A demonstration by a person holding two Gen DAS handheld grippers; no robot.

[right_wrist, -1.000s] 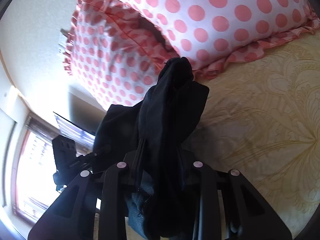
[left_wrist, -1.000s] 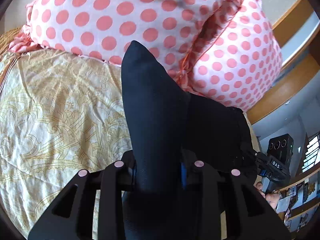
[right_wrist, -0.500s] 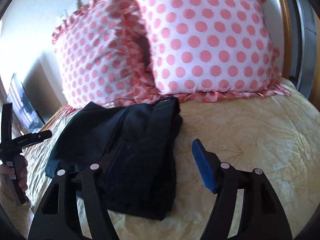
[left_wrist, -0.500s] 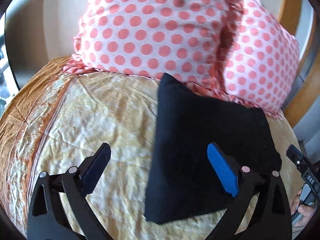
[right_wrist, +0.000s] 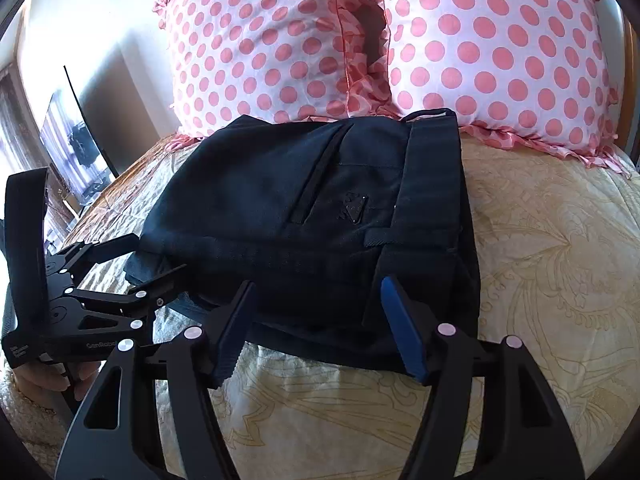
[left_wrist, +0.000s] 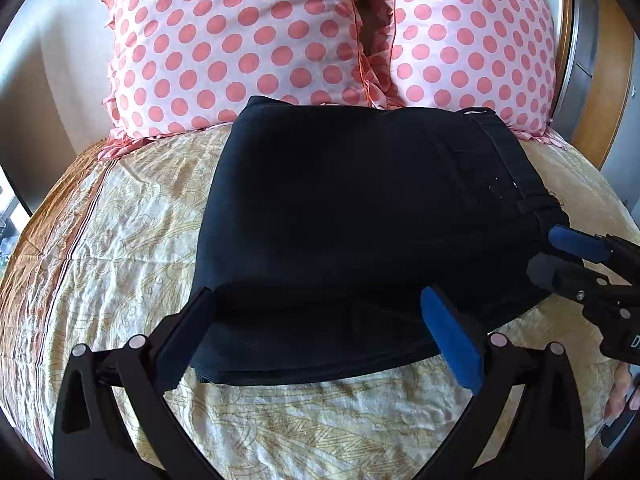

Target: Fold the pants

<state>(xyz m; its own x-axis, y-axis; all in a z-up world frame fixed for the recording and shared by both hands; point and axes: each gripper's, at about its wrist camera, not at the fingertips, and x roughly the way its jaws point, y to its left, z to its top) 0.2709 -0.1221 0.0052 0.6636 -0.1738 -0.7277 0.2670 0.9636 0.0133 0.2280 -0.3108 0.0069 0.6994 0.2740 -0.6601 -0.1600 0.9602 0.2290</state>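
Note:
The black pants (left_wrist: 360, 220) lie folded in a compact rectangle on the yellow patterned bedspread (left_wrist: 120, 240), their far edge against the pillows. In the right wrist view the pants (right_wrist: 320, 220) show a waistband on the right side. My left gripper (left_wrist: 320, 312) is open and empty, its jaws spread at the near edge of the pants. My right gripper (right_wrist: 316, 304) is open and empty at the near edge too. The right gripper also shows in the left wrist view (left_wrist: 576, 264), and the left gripper shows in the right wrist view (right_wrist: 132, 256).
Two white pillows with pink dots (left_wrist: 248, 40) (right_wrist: 492, 48) stand behind the pants. A wooden bed frame (left_wrist: 616, 92) rises at the right. A dark screen (right_wrist: 76, 136) stands left of the bed. Bedspread (right_wrist: 552, 264) extends to the right.
Both grippers held the pants lifted a second ago, then let go and opened. The pants now lie flat and folded, and both grippers have drawn back to the near edge.

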